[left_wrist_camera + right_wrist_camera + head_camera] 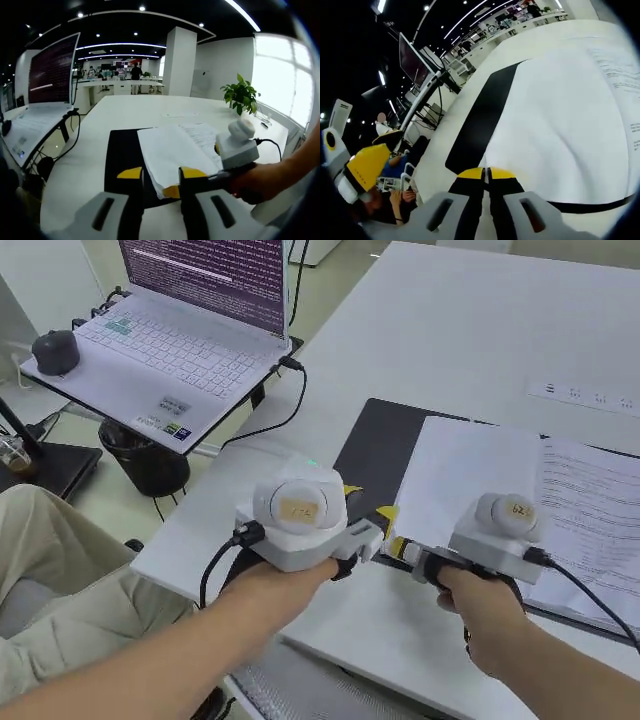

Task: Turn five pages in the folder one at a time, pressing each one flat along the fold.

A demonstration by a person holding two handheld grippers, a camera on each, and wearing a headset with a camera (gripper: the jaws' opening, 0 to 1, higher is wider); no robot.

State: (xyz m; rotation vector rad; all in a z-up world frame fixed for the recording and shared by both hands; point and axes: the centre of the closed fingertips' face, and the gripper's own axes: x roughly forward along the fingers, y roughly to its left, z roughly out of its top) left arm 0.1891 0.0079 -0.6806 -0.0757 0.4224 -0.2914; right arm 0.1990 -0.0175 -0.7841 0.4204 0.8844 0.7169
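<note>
A black folder (pixel 372 450) lies open on the white table (pixel 450 330). A blank white page (pixel 470 470) arches up from it, over a printed page (pixel 595 515) on the right. My right gripper (pixel 399 546) is shut on the white page's lower left corner; in the right gripper view its yellow-tipped jaws (pixel 487 173) meet on the page (pixel 555 125) edge beside the black cover (pixel 485 120). My left gripper (pixel 368 502) hovers just left of that corner, open, at the folder's near edge. In the left gripper view its jaws (pixel 161 174) frame the page (pixel 170 150) corner without touching it.
A laptop (pixel 190 330) sits on a stand left of the table, with a dark mouse (pixel 56 350) beside it and a black bin (pixel 145 455) below. A cable (pixel 270 425) hangs by the table's left edge. A paper strip (pixel 585 397) lies far right. A potted plant (pixel 241 95) stands at the table's far corner.
</note>
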